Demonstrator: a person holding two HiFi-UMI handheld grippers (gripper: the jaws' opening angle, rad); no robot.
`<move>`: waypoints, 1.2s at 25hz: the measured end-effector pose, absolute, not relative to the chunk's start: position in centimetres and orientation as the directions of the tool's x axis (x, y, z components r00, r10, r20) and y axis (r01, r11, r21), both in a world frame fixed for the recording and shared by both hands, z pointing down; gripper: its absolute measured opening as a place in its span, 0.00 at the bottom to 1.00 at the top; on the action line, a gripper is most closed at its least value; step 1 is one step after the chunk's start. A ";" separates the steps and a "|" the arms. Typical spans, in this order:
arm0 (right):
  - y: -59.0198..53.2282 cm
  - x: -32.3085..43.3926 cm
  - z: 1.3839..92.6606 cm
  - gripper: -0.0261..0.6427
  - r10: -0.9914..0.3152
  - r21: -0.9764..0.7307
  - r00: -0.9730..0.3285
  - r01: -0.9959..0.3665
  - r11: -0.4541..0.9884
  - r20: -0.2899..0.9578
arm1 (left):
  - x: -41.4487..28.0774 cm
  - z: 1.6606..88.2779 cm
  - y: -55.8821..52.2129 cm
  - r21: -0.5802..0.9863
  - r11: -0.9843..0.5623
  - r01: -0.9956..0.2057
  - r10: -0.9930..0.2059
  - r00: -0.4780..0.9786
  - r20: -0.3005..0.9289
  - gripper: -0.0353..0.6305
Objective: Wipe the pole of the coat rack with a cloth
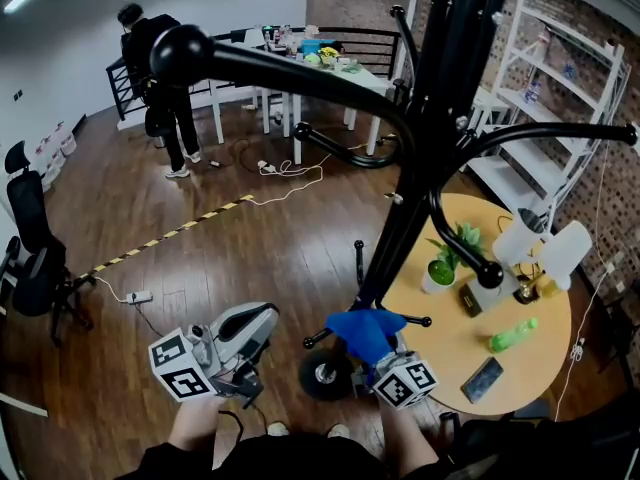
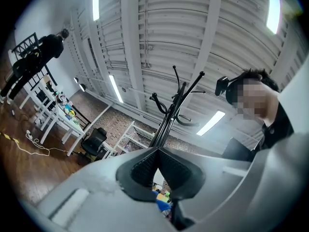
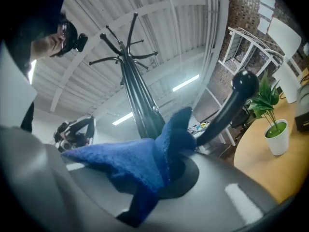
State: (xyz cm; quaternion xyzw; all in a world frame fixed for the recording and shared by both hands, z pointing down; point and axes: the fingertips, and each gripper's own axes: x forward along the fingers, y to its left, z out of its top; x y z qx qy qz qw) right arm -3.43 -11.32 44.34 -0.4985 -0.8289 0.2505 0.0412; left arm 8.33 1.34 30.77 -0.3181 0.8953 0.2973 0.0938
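The pole (image 1: pixel 400 218) stands upright. Just beside its lower end the right gripper (image 1: pixel 372 346) pinches a blue cloth (image 1: pixel 362 328). Left of the pole, the left gripper (image 1: pixel 262 316) is pressed together, empty.

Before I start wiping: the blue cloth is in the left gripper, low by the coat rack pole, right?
No: the blue cloth is in the right gripper, as the right gripper view shows, not the left gripper. It is low by the coat rack pole.

Straight ahead of the right gripper (image 1: pixel 380 353) jaws, clamping the cloth (image 1: pixel 362 330), the pole (image 1: pixel 420 168) blocks passage; a knobbed peg (image 3: pixel 227 115) crosses to their right, the table (image 1: pixel 450 328) beyond. Left of the left gripper (image 2: pixel 158 153) jaws, bare floor (image 1: pixel 250 248) lies open
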 end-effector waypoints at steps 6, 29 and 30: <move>-11.8 -3.7 45.3 0.08 0.835 -0.498 -0.534 0.765 0.408 -0.134 | 8.6 30.4 0.6 0.460 0.620 -0.635 -0.520 -0.772 -0.365 0.06; -11.5 -2.8 13.5 0.08 0.753 -0.198 -0.393 0.919 0.341 -0.528 | 10.9 28.9 3.7 0.430 0.640 -0.637 -0.447 -0.763 -0.467 0.06; -11.5 -2.8 13.6 0.08 0.751 -0.197 -0.395 0.918 0.344 -0.530 | 10.8 28.8 3.7 0.432 0.639 -0.636 -0.448 -0.764 -0.463 0.06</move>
